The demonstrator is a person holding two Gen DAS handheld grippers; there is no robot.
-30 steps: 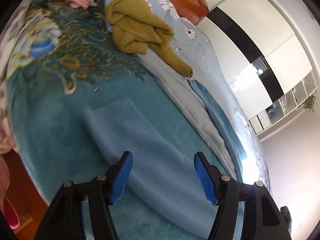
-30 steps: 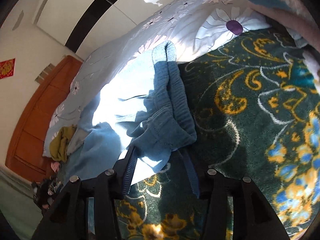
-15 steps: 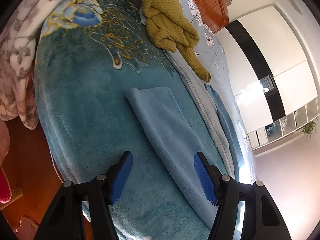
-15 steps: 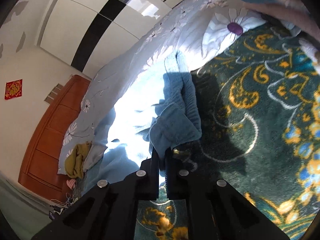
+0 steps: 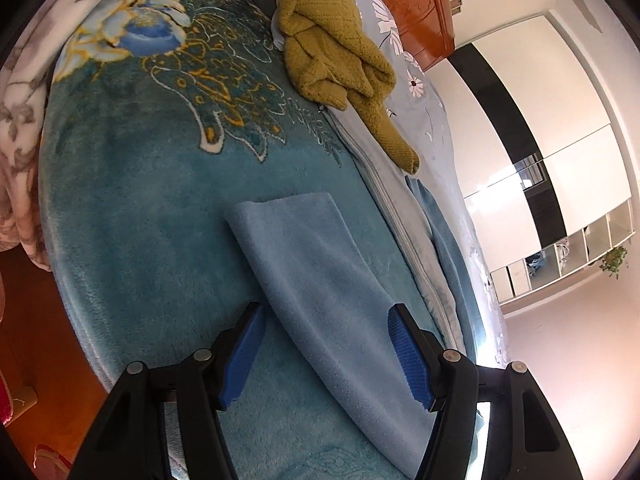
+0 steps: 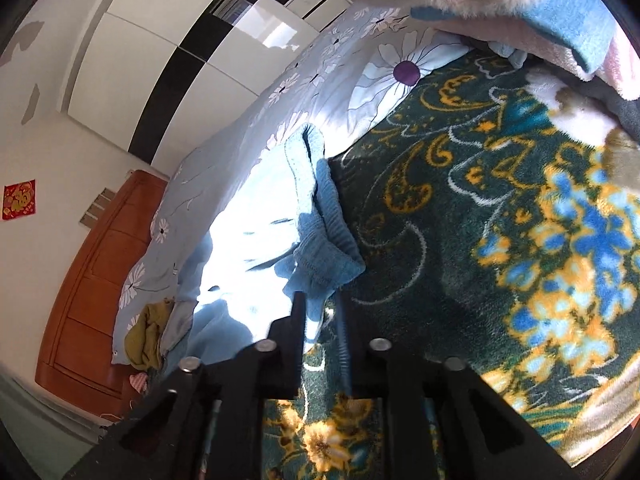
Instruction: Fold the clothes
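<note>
Light blue fleece trousers lie on the bed. In the left wrist view one flat folded leg [image 5: 320,280] runs from the middle toward the bottom right. My left gripper [image 5: 326,356] is open above it, blue pads either side, holding nothing. In the right wrist view the bunched waistband end [image 6: 320,256] lies by the sunlit patch. My right gripper [image 6: 320,312] has its jaws a narrow gap apart around a fold of that waistband; the grip looks loose.
A mustard knit sweater [image 5: 340,60] lies on the flowered pillow [image 5: 404,80] by the wooden headboard [image 5: 416,8]. The teal patterned blanket [image 5: 140,184] covers the bed; its left edge drops to the floor. A pink-grey blanket [image 6: 520,12] hangs at the upper right.
My right gripper closed on the waistband, then its jaws parted slightly. My left gripper stayed open and drew back; the trouser leg looks farther away.
</note>
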